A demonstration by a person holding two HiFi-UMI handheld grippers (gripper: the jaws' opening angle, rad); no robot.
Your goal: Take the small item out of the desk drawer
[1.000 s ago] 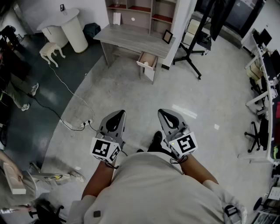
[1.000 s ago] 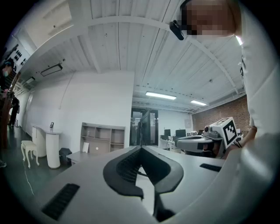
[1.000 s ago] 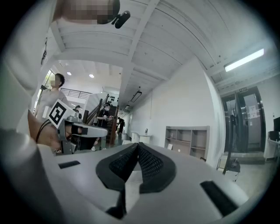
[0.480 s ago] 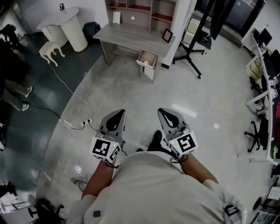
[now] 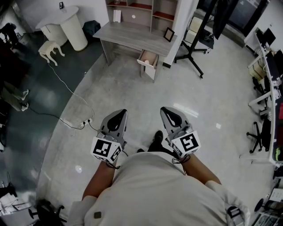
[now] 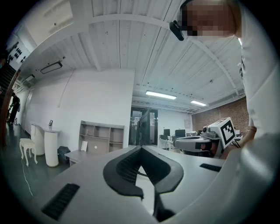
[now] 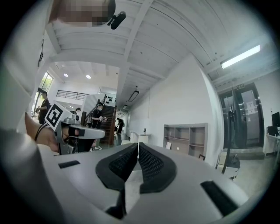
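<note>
Far across the floor, in the head view, stands a grey desk (image 5: 132, 37). Its drawer (image 5: 148, 59) is pulled open at the right end. A pale shape lies inside, too small to make out. My left gripper (image 5: 120, 114) and right gripper (image 5: 166, 111) are held side by side close to my body, well short of the desk. Both point level toward it. In the left gripper view the left gripper (image 6: 141, 148) is shut and empty. The right gripper (image 7: 138, 144) is likewise shut with nothing between its pads.
A shelf unit (image 5: 137, 9) stands on the desk's back, and a small picture frame (image 5: 168, 34) on its right end. A white round pedestal (image 5: 70, 26) and white stool (image 5: 49, 49) are at the left. A cable with power strip (image 5: 84, 122) crosses the floor. A black stand (image 5: 194, 48) rises right of the drawer.
A person's legs at the lower left of the head view have gone out of frame. Both grippers stay where they were, still shut.
</note>
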